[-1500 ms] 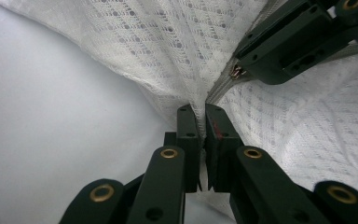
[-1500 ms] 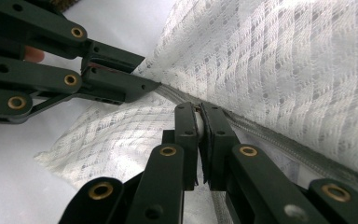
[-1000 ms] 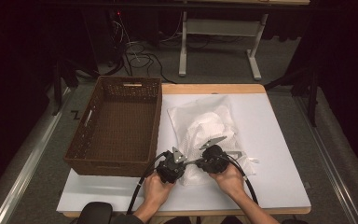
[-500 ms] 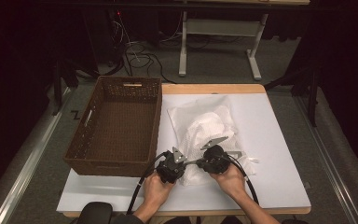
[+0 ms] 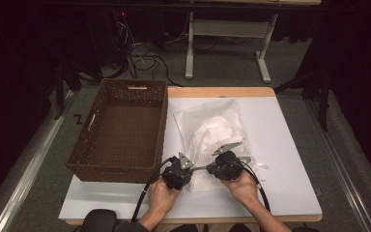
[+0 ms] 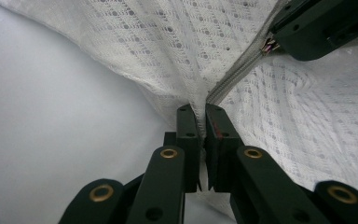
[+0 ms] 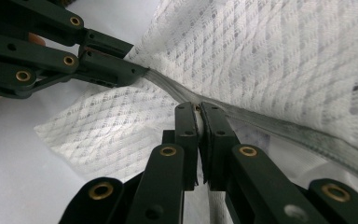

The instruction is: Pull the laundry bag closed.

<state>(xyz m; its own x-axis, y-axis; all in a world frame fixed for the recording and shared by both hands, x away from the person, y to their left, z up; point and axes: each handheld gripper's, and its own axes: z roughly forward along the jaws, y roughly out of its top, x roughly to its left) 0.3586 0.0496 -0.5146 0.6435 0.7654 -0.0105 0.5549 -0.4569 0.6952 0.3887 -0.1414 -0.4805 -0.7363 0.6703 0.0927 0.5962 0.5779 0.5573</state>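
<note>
We see a white mesh bag [image 5: 212, 142] lying on the white table [image 5: 280, 159], and both tongs are at its near end. The left gripper [image 6: 198, 116] has its two black jaws pressed together on the edge of the bag, just where the grey zipper [image 6: 235, 77] begins. In its own view the mesh cloth rises up and away from the jaws, and the zipper runs from them towards the other tool at the upper right.

The right gripper [image 7: 196, 114] also has its jaws closed, and they pinch the zipper line [image 7: 279, 128] of the bag. From these jaws the zipper goes to the left, up to the tips of the left tool, and to the right under the mesh.

In the high view the two tongs point at each other, tips very near, each held by one hand [image 5: 162, 195]. A brown wicker basket [image 5: 121, 133] stands to the left of the left tool, beside the bag.
</note>
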